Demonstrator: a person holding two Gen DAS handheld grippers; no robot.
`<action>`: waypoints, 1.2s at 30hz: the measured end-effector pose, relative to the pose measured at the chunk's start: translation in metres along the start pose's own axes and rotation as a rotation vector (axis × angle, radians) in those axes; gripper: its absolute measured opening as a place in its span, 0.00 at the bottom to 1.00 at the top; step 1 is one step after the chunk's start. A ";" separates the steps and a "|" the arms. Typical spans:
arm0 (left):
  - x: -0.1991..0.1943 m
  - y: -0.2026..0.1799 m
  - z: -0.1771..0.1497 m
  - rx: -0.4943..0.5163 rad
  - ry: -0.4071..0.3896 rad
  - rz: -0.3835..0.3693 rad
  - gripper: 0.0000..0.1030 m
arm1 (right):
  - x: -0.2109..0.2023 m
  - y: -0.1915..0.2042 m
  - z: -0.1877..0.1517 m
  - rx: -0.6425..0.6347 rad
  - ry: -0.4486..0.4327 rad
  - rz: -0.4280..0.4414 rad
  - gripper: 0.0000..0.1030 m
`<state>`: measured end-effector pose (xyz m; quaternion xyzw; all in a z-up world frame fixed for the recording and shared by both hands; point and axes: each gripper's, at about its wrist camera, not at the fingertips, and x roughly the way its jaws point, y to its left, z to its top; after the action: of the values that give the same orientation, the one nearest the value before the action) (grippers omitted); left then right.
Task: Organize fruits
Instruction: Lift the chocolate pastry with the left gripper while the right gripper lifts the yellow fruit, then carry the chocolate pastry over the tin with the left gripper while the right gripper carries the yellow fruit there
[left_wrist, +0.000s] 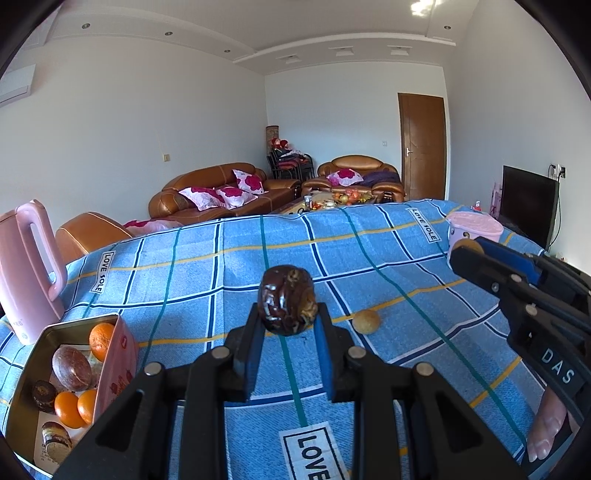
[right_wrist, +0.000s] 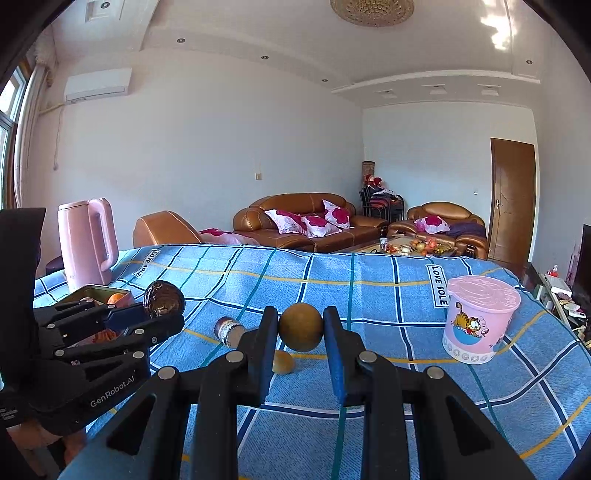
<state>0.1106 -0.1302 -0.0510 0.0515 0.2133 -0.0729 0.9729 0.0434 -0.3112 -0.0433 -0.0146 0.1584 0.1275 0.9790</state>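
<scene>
While gripping fruit, both tools (left_wrist: 286, 314) (right_wrist: 301, 326) raised.

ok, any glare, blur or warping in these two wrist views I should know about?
Left wrist: heavy fisheye bowing of the blue checked cloth, dark corner vignetting, blown-out sun patch on the ceiling; held dark fruit sharp. Right wrist: same curvature and ceiling glare, window at left overexposed; held round brown fruit sharp.

"LOVE SOLE" on the blue checked cloth (left_wrist: 236, 266); "GenRobot.AI" on the left gripper (right_wrist: 173, 317); "DAS" on the right gripper (left_wrist: 466, 249).
</scene>
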 end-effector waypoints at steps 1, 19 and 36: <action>-0.001 -0.001 0.000 0.006 -0.006 0.004 0.27 | 0.000 0.000 0.000 0.000 -0.001 0.000 0.26; -0.021 0.018 -0.006 0.000 0.000 0.019 0.27 | -0.005 0.026 -0.003 -0.024 0.009 0.062 0.26; -0.040 0.084 -0.018 -0.079 0.016 0.081 0.27 | 0.006 0.090 -0.002 -0.064 0.047 0.189 0.26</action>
<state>0.0805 -0.0406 -0.0448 0.0225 0.2214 -0.0245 0.9746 0.0259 -0.2230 -0.0459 -0.0338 0.1779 0.2240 0.9576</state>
